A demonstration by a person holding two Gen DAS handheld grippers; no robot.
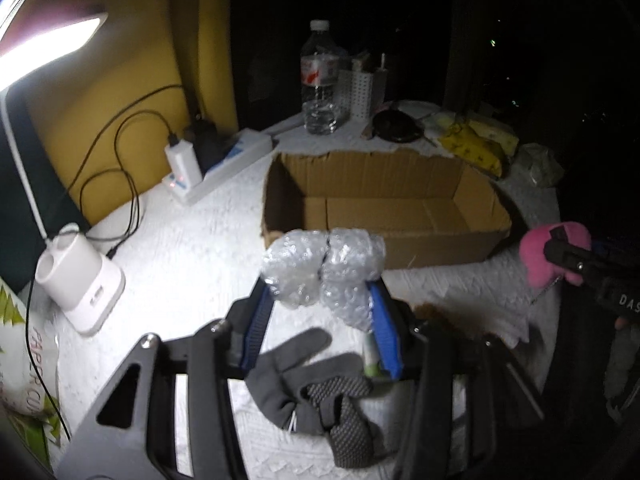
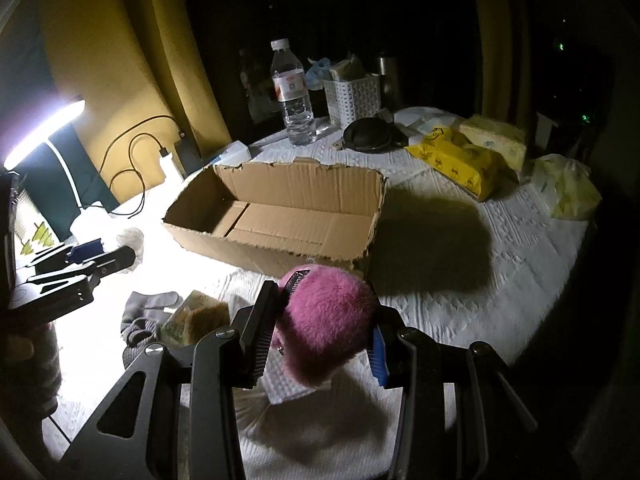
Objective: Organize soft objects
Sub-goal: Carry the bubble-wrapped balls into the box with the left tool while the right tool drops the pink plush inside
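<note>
My left gripper (image 1: 322, 292) is shut on a wad of clear bubble wrap (image 1: 320, 270), held above the white cloth just in front of the open cardboard box (image 1: 384, 204). My right gripper (image 2: 320, 320) is shut on a fluffy pink toy (image 2: 328, 320), lifted near the box's front corner; the same pink toy (image 1: 540, 252) shows at the right edge of the left wrist view. A grey glove (image 1: 304, 384) lies flat on the cloth below the left gripper. In the right wrist view the box (image 2: 280, 220) is empty.
A water bottle (image 2: 292, 96), a white basket (image 2: 352, 96), a black round case (image 2: 368, 136) and yellow packs (image 2: 464, 160) stand behind the box. A lamp base (image 1: 80, 280), a power strip (image 1: 224, 168) and cables lie at the left. A sponge pack (image 2: 196, 316) rests beside the glove.
</note>
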